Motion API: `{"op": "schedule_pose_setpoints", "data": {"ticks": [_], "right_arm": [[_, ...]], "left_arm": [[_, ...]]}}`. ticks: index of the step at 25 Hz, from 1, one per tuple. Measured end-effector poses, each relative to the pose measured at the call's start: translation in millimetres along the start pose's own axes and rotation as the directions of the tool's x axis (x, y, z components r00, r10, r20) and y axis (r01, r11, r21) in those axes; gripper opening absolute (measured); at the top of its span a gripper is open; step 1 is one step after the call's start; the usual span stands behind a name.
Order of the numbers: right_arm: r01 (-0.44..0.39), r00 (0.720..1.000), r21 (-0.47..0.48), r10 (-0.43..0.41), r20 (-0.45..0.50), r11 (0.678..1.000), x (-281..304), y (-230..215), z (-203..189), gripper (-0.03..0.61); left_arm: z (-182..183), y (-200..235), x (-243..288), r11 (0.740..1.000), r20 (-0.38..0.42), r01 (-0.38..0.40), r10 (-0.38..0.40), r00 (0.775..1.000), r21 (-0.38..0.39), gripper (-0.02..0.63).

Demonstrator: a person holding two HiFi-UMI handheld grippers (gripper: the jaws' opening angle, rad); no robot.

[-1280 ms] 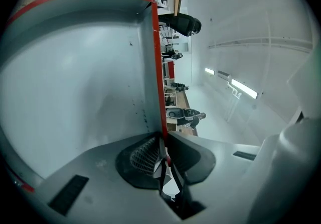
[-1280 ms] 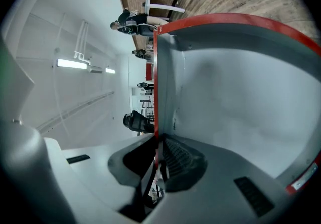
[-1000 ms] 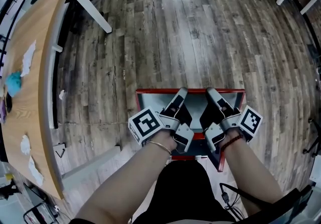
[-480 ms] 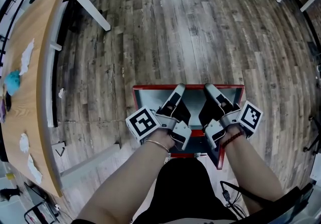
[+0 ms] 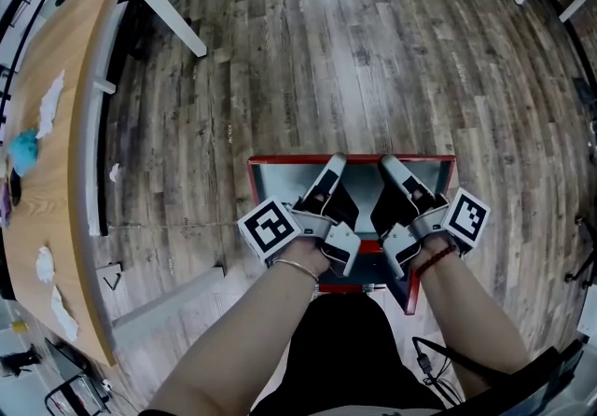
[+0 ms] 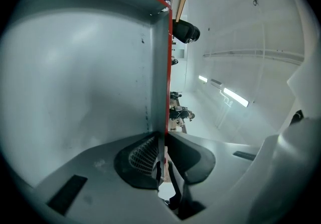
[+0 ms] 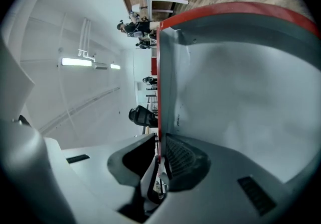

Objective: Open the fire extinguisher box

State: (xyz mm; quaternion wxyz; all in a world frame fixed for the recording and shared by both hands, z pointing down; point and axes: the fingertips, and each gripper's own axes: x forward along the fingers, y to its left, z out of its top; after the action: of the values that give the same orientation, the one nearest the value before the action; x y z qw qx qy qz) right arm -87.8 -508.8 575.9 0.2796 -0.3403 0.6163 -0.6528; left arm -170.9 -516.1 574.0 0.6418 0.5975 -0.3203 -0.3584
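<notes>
**Lid held up, both grippers steady**

Almost nothing has moved over the last second. The lid [image 5: 280, 183] and both tools sit where they did in the head view, and the small drift of the whole scene looks like the head camera's own shift.

The left gripper [image 5: 333, 164] is closed down on the lid's thin red-rimmed edge. Its own view shows that edge running straight between the pads [image 6: 142, 155], with the grey inner face [image 6: 90, 67] spreading off to one side. The right gripper [image 5: 391, 164] is clamped on the same kind of edge [image 7: 159, 160], with grey sheet metal [image 7: 241, 82] beyond it.

The fire extinguisher box [image 5: 409, 293] stands on the wooden floor [image 5: 308, 60] just in front of the person, its lid lifted clear of the red body.

My reading is that the opening is largely done — what remains is carrying the lid to a resting position, or letting go if it stays up unaided. I cannot tell its exact tilt.
</notes>
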Motion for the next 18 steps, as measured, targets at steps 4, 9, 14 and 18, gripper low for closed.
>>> {"op": "schedule_pose_setpoints", "data": {"ticks": [4, 9, 14, 18], "right_arm": [[0.010, 1.000, 0.000, -0.010, 0.000, 1.000, -2.1, -1.7, -1.3, 0.051], [0.008, 1.000, -0.004, -0.008, 0.003, 1.000, -4.4, -0.4, -3.8, 0.051], [0.012, 1.000, -0.002, -0.012, 0.016, 1.000, -10.3, 2.2, -2.9, 0.051], [0.024, 1.000, -0.005, -0.024, -0.002, 1.000, -16.4, 3.0, -13.0, 0.051]], "left_arm": [[-1.3, -3.5, -2.4, 1.000, 0.001, 0.023, -0.023, 1.000, -0.007, 0.046], [-1.4, -2.4, -12.7, 0.998, 0.023, 0.056, -0.055, 0.998, -0.042, 0.046], [-3.4, -5.5, -17.5, 0.996, 0.025, 0.065, -0.064, 0.998, -0.054, 0.049], [-7.2, 4.1, -31.2, 0.997, 0.019, 0.023, -0.021, 1.000, -0.078, 0.049]]}}
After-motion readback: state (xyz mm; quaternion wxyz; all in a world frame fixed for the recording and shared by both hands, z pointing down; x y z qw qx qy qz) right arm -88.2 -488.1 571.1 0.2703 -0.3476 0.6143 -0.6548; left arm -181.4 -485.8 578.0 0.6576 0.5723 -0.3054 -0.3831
